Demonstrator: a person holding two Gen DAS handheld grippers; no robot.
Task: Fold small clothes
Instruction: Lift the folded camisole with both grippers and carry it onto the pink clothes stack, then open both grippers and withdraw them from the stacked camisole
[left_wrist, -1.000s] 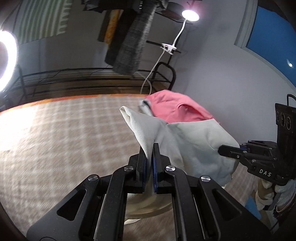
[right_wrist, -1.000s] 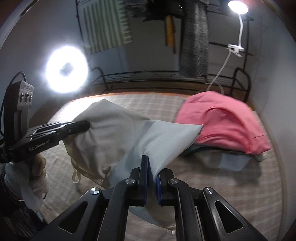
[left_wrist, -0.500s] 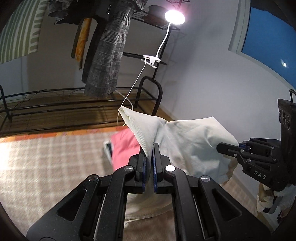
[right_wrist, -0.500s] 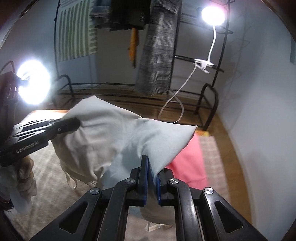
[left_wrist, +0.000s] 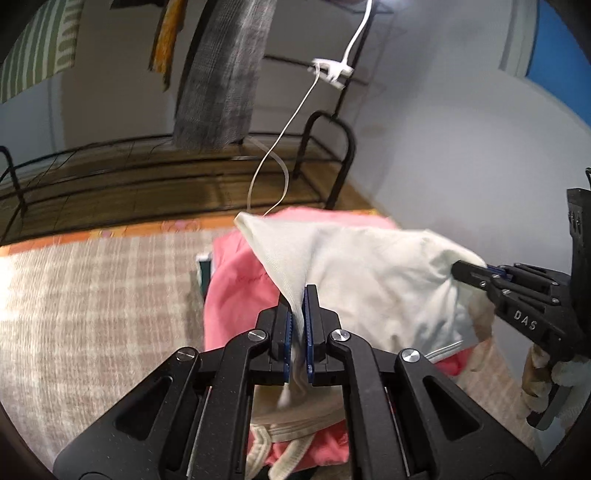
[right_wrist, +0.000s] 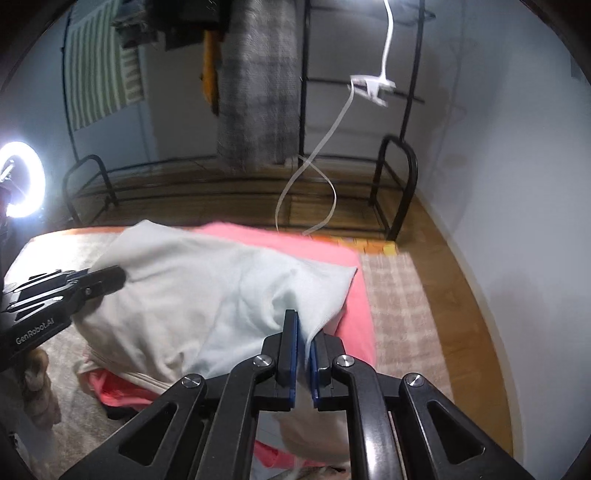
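A small pale cream garment (left_wrist: 373, 284) hangs stretched between both grippers, just above a pink garment (left_wrist: 236, 291) lying on the checked bedspread (left_wrist: 92, 295). My left gripper (left_wrist: 298, 295) is shut on one edge of the cream cloth. My right gripper (right_wrist: 303, 325) is shut on the opposite edge of the same cream garment (right_wrist: 207, 295). Each gripper shows in the other's view: the right one (left_wrist: 465, 269) at the right of the left wrist view, the left one (right_wrist: 110, 277) at the left of the right wrist view. The pink garment (right_wrist: 354, 295) lies under the cloth.
A black metal rack (left_wrist: 332, 147) with hanging clothes stands beyond the bed, with a clip lamp and its white cable (right_wrist: 369, 88). A ring light (right_wrist: 22, 184) glows at left. A white wall (right_wrist: 498, 184) and wooden floor (right_wrist: 443, 251) lie to the right.
Both grippers carried the cream garment sideways and down, over the pink garment at the bed's far right corner. Both grips stayed shut on it.
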